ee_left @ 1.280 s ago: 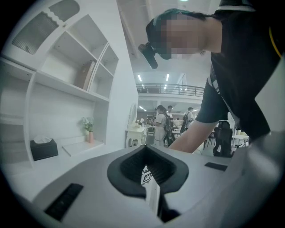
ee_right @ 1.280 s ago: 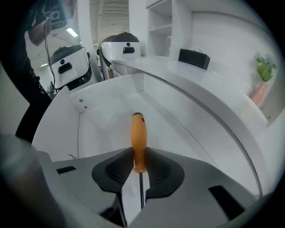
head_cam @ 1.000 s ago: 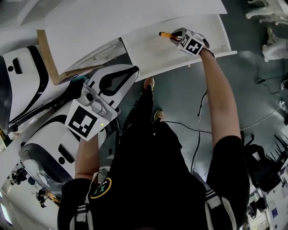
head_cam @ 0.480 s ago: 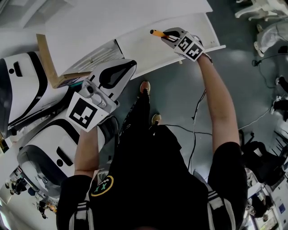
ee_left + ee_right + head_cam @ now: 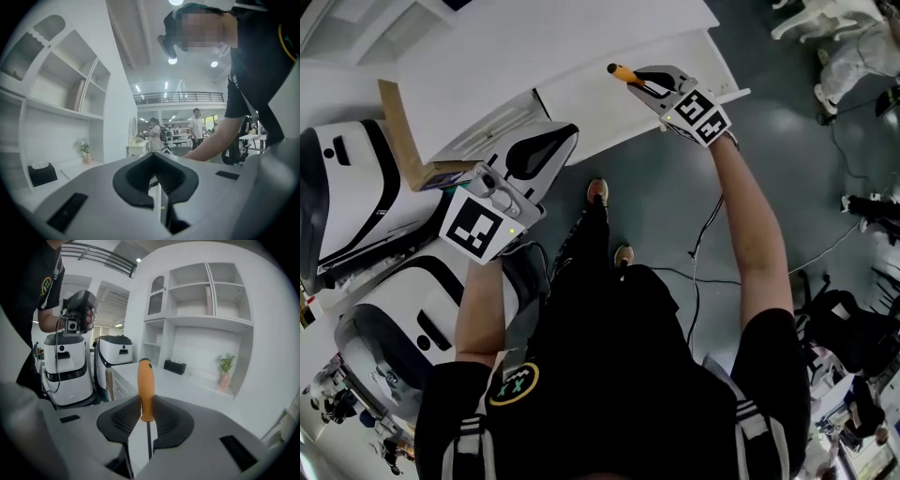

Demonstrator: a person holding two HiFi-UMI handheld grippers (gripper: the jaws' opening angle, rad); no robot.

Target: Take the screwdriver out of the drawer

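An orange-handled screwdriver (image 5: 624, 73) is gripped in my right gripper (image 5: 647, 82), above the open white drawer (image 5: 619, 142). In the right gripper view the orange handle (image 5: 145, 390) stands upright between the black pads, and the thin metal shaft (image 5: 149, 441) runs back toward the camera. The right gripper (image 5: 145, 416) is shut on it and raised over the white cabinet top (image 5: 154, 380). My left gripper (image 5: 553, 150) hangs left of the drawer, at the cabinet's front. The left gripper (image 5: 153, 161) has its tips together and holds nothing.
Two white and black robot bases (image 5: 347, 197) (image 5: 403, 319) stand at the left, beside a wooden board edge (image 5: 398, 131). Cables (image 5: 703, 244) trail over the grey floor. On the cabinet sit a black box (image 5: 174, 366) and a small plant (image 5: 226, 364) under wall shelves.
The right gripper has lifted the screwdriver up out of the drawer, shifting left in the head view. The left gripper has risen a little and drifted right.
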